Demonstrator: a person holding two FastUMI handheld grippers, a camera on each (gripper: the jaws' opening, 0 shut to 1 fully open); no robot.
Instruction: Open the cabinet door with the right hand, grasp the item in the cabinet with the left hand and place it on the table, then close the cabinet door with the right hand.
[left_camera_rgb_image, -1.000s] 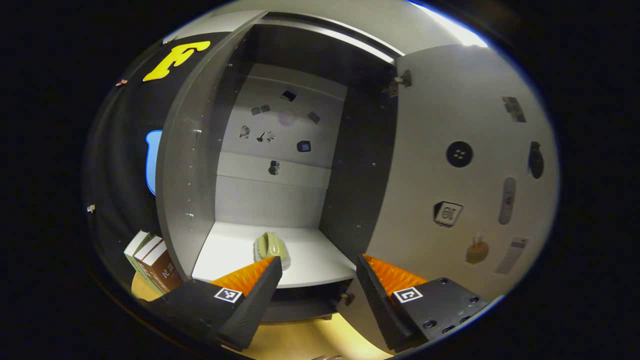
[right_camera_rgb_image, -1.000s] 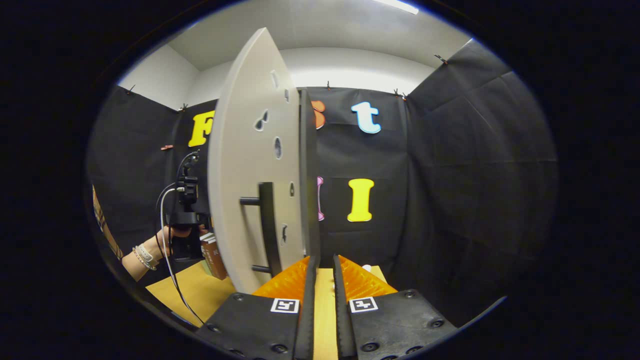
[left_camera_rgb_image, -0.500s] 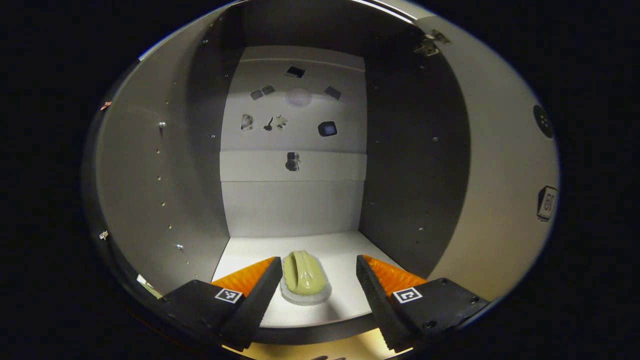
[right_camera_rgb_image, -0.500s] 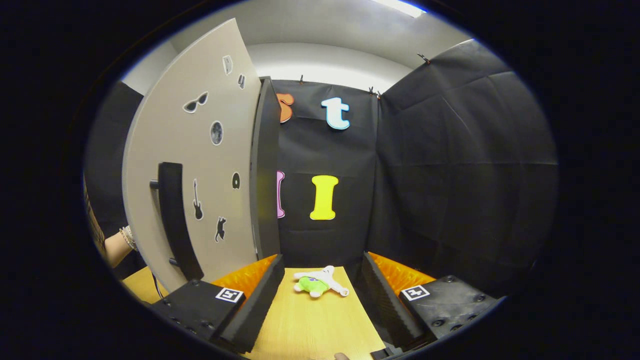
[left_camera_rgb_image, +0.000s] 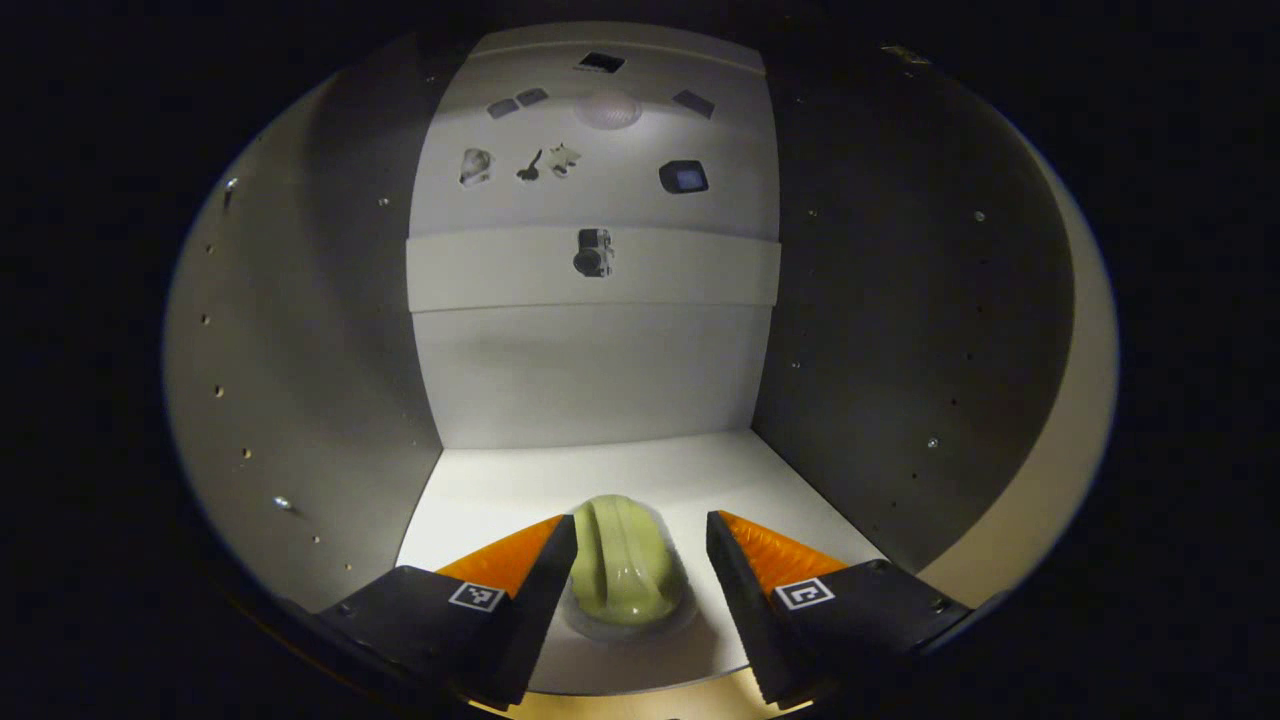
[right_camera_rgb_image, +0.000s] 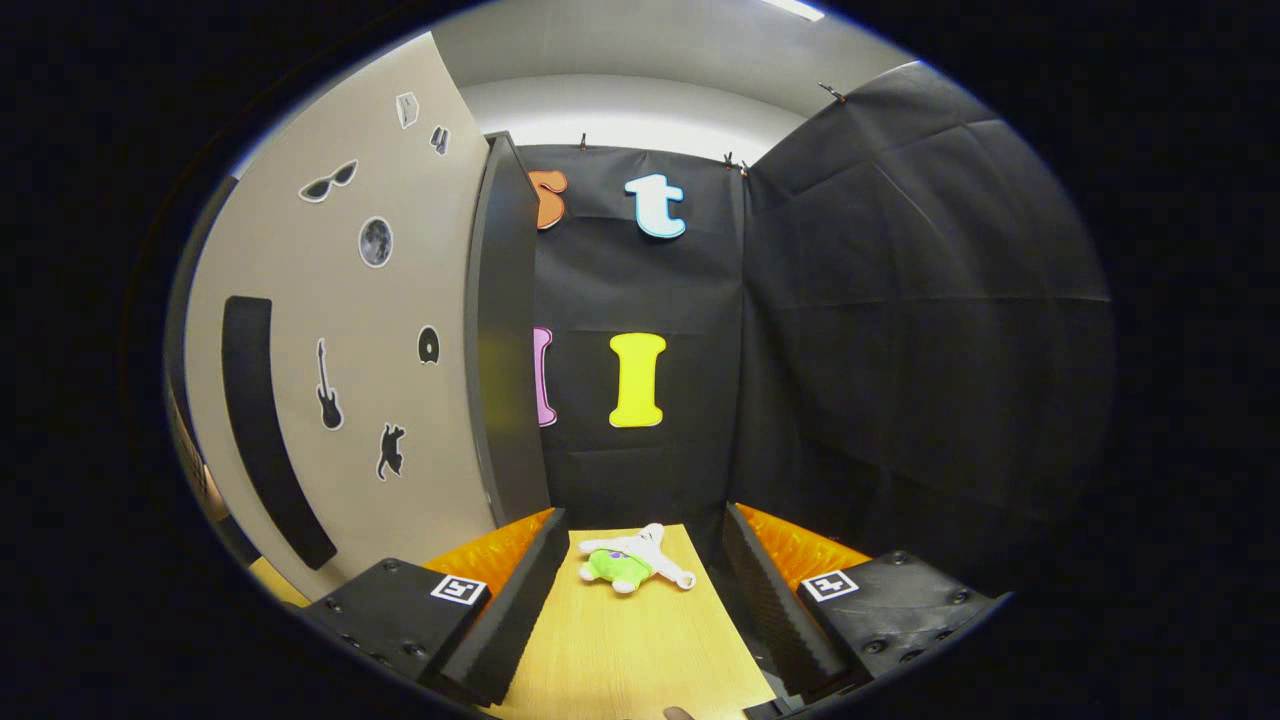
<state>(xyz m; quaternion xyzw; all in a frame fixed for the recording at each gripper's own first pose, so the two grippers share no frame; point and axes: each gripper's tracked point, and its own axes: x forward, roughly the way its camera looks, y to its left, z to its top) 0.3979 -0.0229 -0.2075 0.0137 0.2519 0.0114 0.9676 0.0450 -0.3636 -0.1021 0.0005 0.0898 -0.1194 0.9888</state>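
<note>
Left gripper view: the left gripper (left_camera_rgb_image: 640, 560) reaches into the open cabinet (left_camera_rgb_image: 300, 380), its fingers spread on either side of the pale green item (left_camera_rgb_image: 625, 570) — a rounded, ridged object lying on the cabinet's white floor near the front edge; contact with the fingers cannot be told. Stickers dot the back panel (left_camera_rgb_image: 590, 370). Right gripper view: the right gripper (right_camera_rgb_image: 645, 570) hangs over the wooden worktop (right_camera_rgb_image: 630, 650), fingers spread and holding nothing — beside the swung-open cabinet door (right_camera_rgb_image: 400, 400) with its dark handle (right_camera_rgb_image: 265, 430). A small plush toy (right_camera_rgb_image: 630, 565) lies on the worktop.
</note>
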